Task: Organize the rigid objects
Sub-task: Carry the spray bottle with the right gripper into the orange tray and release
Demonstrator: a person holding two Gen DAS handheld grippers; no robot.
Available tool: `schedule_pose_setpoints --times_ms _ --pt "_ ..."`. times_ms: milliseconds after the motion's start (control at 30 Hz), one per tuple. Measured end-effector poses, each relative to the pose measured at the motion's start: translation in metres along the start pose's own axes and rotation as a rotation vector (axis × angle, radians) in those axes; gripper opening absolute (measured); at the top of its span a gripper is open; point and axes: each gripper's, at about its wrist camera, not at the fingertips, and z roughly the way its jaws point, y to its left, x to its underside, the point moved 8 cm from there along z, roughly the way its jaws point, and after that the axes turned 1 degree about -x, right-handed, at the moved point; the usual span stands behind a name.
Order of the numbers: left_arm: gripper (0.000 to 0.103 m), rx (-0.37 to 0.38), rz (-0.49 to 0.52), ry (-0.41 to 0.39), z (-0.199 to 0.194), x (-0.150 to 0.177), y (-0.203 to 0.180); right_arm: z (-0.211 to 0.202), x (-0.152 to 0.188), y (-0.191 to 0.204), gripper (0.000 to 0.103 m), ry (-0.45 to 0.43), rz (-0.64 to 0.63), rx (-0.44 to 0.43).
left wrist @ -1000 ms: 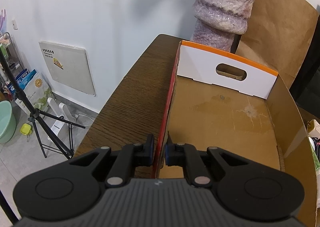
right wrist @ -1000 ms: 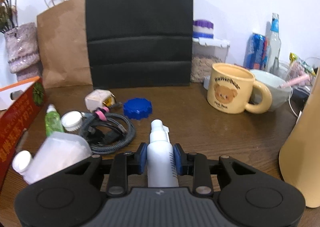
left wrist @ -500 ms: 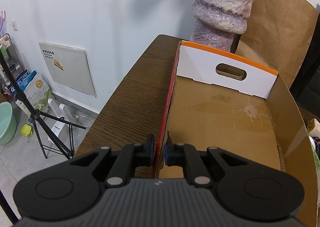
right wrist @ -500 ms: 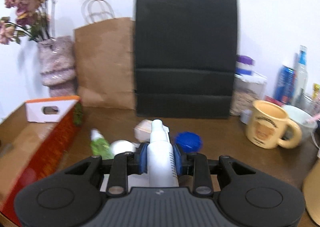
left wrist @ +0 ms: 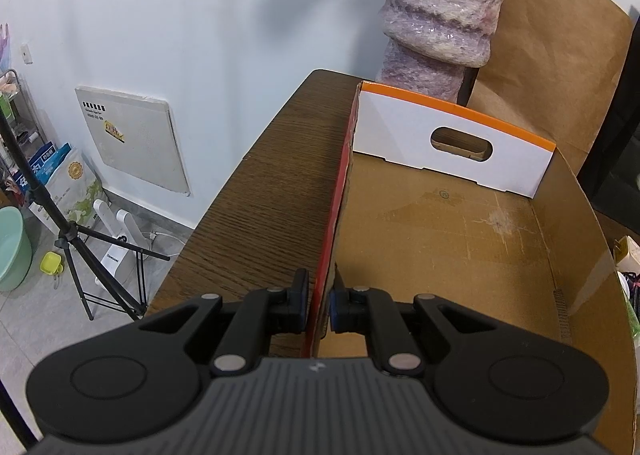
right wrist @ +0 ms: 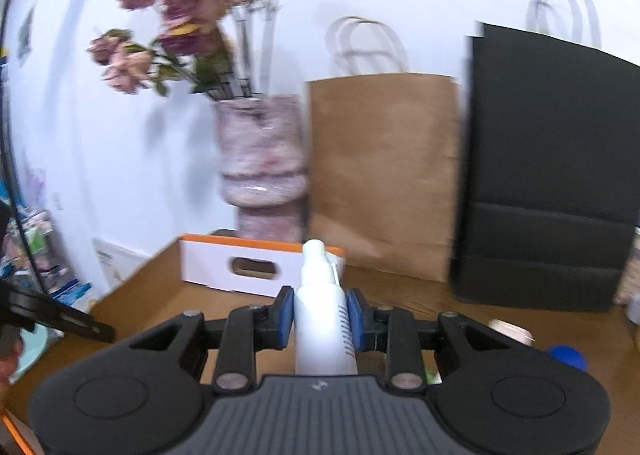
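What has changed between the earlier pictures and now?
The right gripper, still shut on the white spray bottle, lifted it off the table and swung left toward the cardboard box. The left gripper stayed clamped on the box's side wall.

White spray bottle (right wrist: 323, 319) upright above empty cardboard box (left wrist: 460, 231).

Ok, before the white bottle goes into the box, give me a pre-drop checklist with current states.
1. Right gripper shut on bottle: ok.
2. Bottle upright, nozzle up: ok.
3. Left gripper pinching the box side wall: ok.
4. Box floor bare, room to drop: ok.
5. Bottle over the box opening: cannot tell; the right view is blurred.
6. Vase and brown bag behind the box, clear of the path: cannot tell.
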Motion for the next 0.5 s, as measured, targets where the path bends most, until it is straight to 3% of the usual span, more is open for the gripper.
schedule_pose_setpoints --times_ms 267,500 --pt "0.011 0.005 0.013 -0.003 -0.001 0.001 -0.001 0.028 -0.013 0.050 0.027 0.033 -0.061 -0.089" --pt "0.011 0.010 0.017 -0.006 -0.001 0.000 -0.001 0.039 -0.004 0.068 0.027 0.088 -0.106 -0.148"
